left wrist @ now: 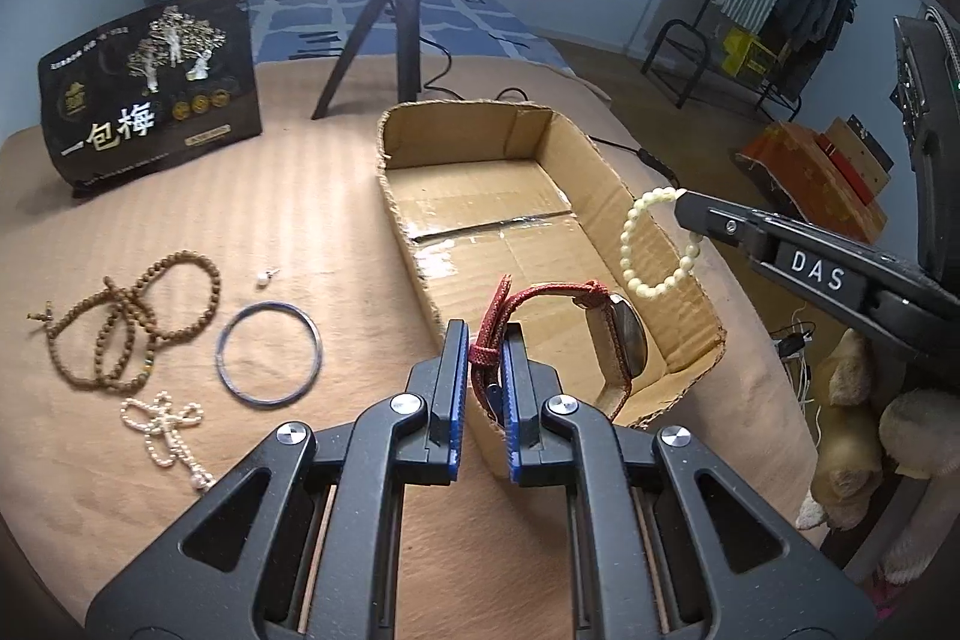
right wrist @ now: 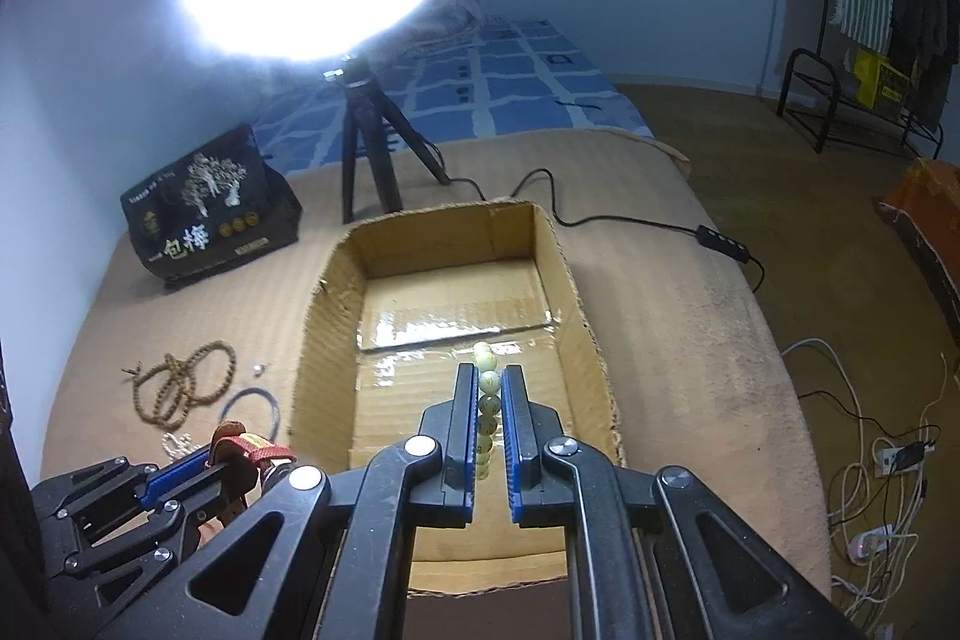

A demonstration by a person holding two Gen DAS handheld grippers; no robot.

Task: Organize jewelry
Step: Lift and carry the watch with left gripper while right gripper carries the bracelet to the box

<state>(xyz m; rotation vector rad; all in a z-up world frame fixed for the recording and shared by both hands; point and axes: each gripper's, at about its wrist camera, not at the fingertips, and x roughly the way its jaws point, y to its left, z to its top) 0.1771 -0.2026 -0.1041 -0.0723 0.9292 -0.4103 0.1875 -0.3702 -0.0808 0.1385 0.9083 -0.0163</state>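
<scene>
My left gripper (left wrist: pixel 486 334) is shut on the red strap of a wristwatch (left wrist: pixel 618 340), which hangs over the near corner of an open cardboard box (left wrist: pixel 480 196). My right gripper (right wrist: pixel 487 376) is shut on a pale bead bracelet (right wrist: pixel 487 388), held over the box (right wrist: pixel 456 304); in the left wrist view that bracelet (left wrist: pixel 651 244) dangles above the box's right wall. On the tan cloth left of the box lie a brown bead string (left wrist: pixel 132 322), a dark blue bangle (left wrist: pixel 269 353), a white pearl string (left wrist: pixel 165 427) and a small earring (left wrist: pixel 266 276).
A black printed bag (left wrist: pixel 150 82) stands at the back left, with a tripod (left wrist: pixel 390 34) and ring light behind the box. A cable with a switch (right wrist: pixel 720 235) trails off the bed's right edge. Floor clutter and plush toys (left wrist: pixel 852 430) lie to the right.
</scene>
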